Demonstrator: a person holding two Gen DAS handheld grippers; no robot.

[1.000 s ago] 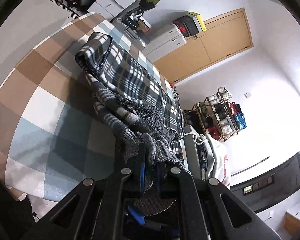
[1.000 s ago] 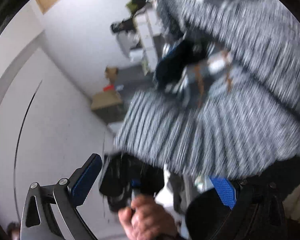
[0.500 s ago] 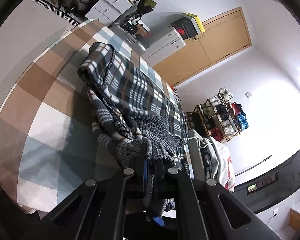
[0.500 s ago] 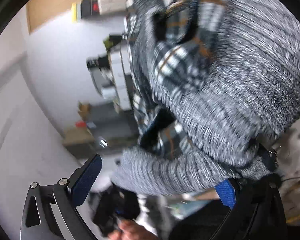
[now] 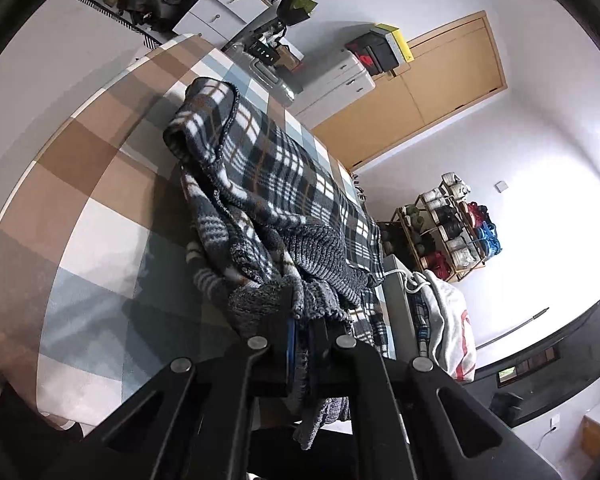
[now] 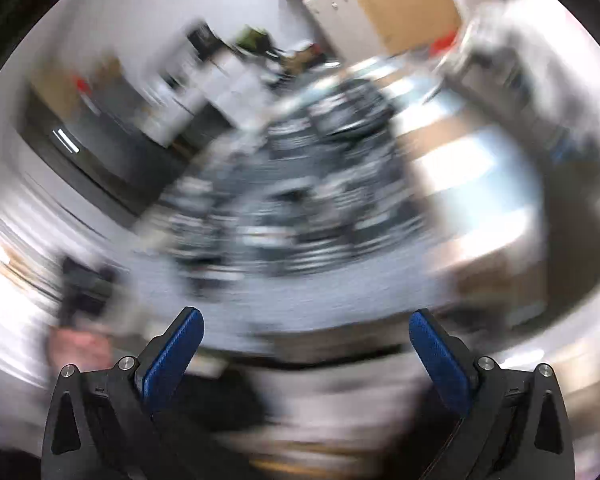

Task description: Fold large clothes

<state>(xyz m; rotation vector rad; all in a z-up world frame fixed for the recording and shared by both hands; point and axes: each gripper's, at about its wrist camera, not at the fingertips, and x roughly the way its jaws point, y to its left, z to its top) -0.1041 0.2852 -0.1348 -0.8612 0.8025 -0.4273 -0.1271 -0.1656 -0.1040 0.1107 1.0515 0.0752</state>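
Observation:
A dark plaid fleece garment (image 5: 284,168) with grey knit ribbed trim lies bunched on a checked bed cover (image 5: 80,208). My left gripper (image 5: 302,324) is shut on the grey knit edge (image 5: 260,300) of the garment at its near end, and a bit of knit hangs below the jaws. My right gripper (image 6: 306,332) is open and empty, its blue pads (image 6: 176,352) wide apart. The right wrist view is heavily blurred; the plaid garment (image 6: 300,184) shows ahead of it on the bed.
White drawers and a suitcase (image 5: 332,80) stand beyond the bed, beside a wooden door (image 5: 432,84). A shoe rack (image 5: 448,232) and a white cloth (image 5: 448,320) sit to the right of the bed. A hand (image 6: 84,348) shows blurred at lower left.
My left gripper has pulled back a little, keeping its hold on the knit edge. My right gripper has swung fast away from the garment, which filled its view before and now lies ahead.

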